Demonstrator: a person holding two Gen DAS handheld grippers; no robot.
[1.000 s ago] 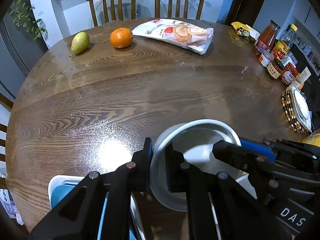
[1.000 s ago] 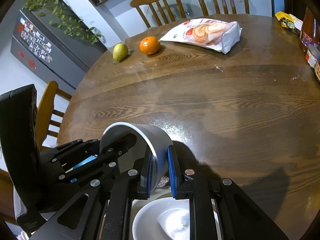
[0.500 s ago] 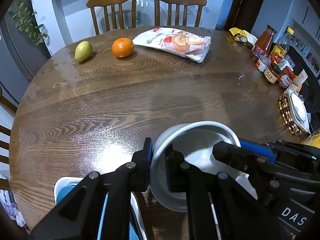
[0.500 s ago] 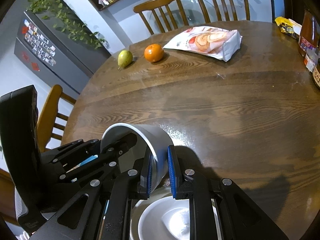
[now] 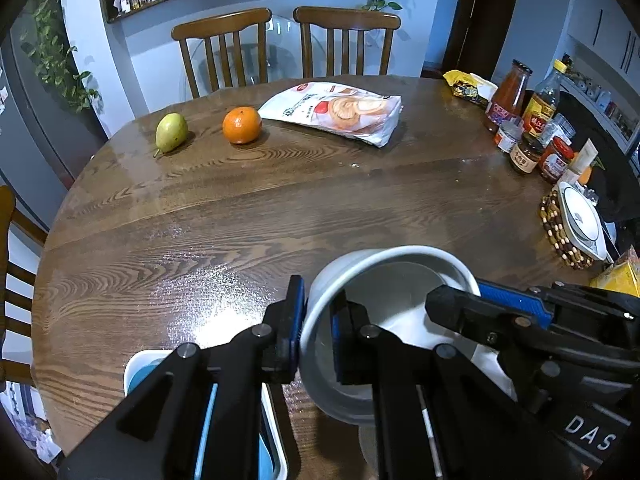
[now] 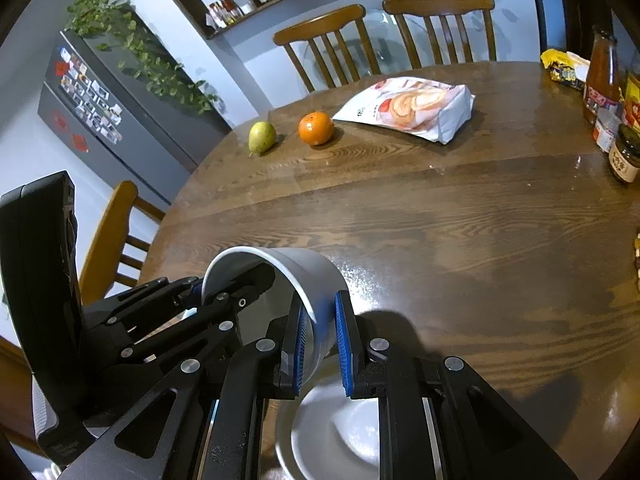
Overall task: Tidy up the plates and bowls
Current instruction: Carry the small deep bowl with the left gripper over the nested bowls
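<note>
Gripping bowl [image 5: 394, 292] rim, tabletop [image 5: 280, 208] beyond

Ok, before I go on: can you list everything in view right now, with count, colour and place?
bowl: 1, white, tilted, gripped at its rim from two sides
plate: 1, white, below the bowl, near edge
tray: 1, white with blue inside, near left edge
pear: 1, green, far left of table
orange: 1, orange, beside the pear
snack bag: 1, white and red, far middle
bottles and jars: several, red and brown, right edge
beaded mat: 1, brown, right edge, under a white dish
table: 1, brown wood, round
chairs: 2 at the far side, brown
left gripper: black, shut on bowl rim
right gripper: black, shut on bowl rim
</note>
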